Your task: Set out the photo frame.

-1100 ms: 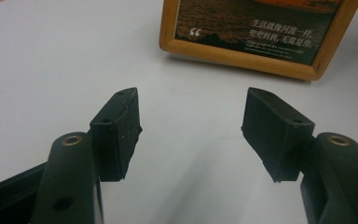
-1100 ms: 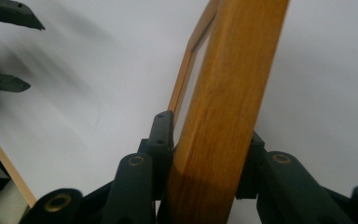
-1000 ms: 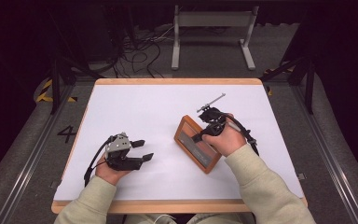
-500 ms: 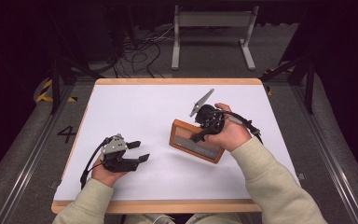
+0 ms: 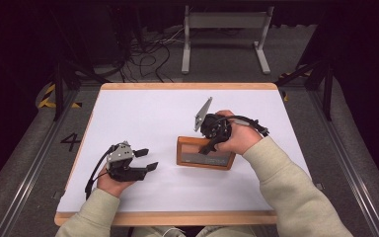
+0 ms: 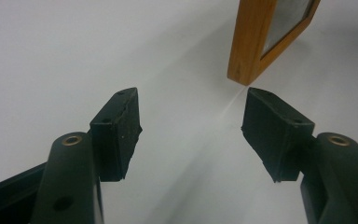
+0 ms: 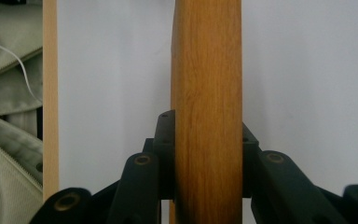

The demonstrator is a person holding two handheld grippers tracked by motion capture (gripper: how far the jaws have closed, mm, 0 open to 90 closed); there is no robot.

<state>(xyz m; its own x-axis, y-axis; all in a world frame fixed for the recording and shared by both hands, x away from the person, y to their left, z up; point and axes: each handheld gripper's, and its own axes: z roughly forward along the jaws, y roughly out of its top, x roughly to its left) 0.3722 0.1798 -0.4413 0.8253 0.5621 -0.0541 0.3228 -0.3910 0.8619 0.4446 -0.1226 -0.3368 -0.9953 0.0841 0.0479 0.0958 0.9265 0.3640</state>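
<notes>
A wooden picture frame [image 5: 205, 158] with a grey pane is on the white table [image 5: 143, 108], right of centre. My right gripper [image 5: 208, 148] is shut on its upper edge, and its grey plate [image 5: 203, 113] points up and away. In the right gripper view the frame's wooden edge [image 7: 207, 93] runs straight up between both pads of the right gripper [image 7: 207, 154]. My left gripper [image 5: 148, 159] rests on the table at the front left, open, pointing right toward the frame. Seen from the left gripper [image 6: 191, 126], a corner of the frame [image 6: 249, 42] stands beyond the empty jaws.
The table's wooden front edge [image 7: 50, 93] and a beige sleeve [image 7: 4, 46] appear in the right gripper view. Behind the table stand a metal stand [image 5: 224, 19] and loose cables [image 5: 148, 54] on the floor. A "4" [image 5: 71, 142] marks the floor at left.
My right hand has swung the frame from a slant to nearly parallel with the table's front edge and shifted it a little left. The left gripper has stayed put.
</notes>
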